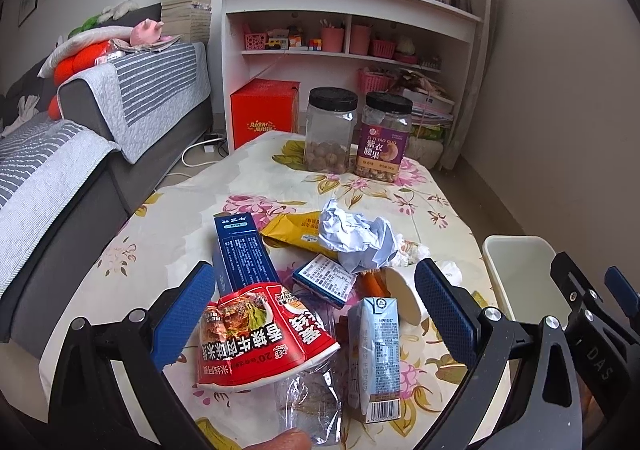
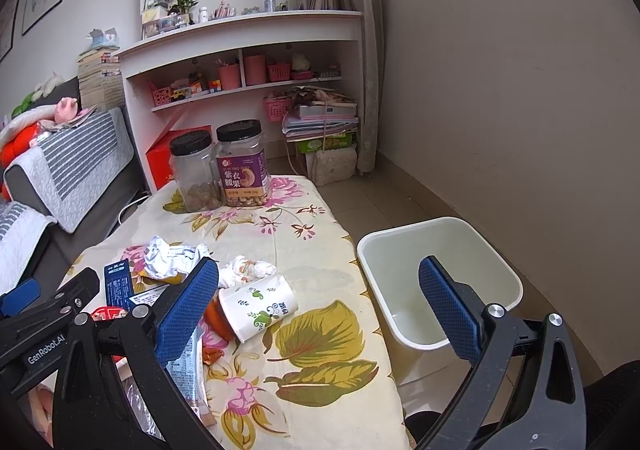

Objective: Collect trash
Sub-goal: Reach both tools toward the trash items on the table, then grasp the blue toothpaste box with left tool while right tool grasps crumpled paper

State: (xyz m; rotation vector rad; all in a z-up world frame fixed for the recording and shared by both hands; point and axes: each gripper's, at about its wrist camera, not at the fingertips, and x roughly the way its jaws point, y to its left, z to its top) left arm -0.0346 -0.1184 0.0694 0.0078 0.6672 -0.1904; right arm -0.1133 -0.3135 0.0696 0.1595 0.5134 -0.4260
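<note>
Left gripper (image 1: 316,314): jaws spread wide, empty, hovering over the litter pile on the flowered table (image 1: 168,226).
Right gripper (image 2: 320,306): jaws apart, empty, between table edge and bin.
Nearest trash: red noodle wrapper (image 1: 260,338), just beside milk carton (image 1: 376,350).
Handling: wrapper looks light, limp, slick; pinch a crumpled fold. Crumpled paper (image 1: 356,238) likely squashes.
Bin (image 2: 436,282): appears empty.
Jars (image 2: 220,166): lidded, partly filled with nuts.

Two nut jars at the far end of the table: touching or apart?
Cannot tell. In the left wrist view a strip of background shows between the clear jar and the purple-label jar; in the right wrist view their sides overlap, hiding any gap.
</note>
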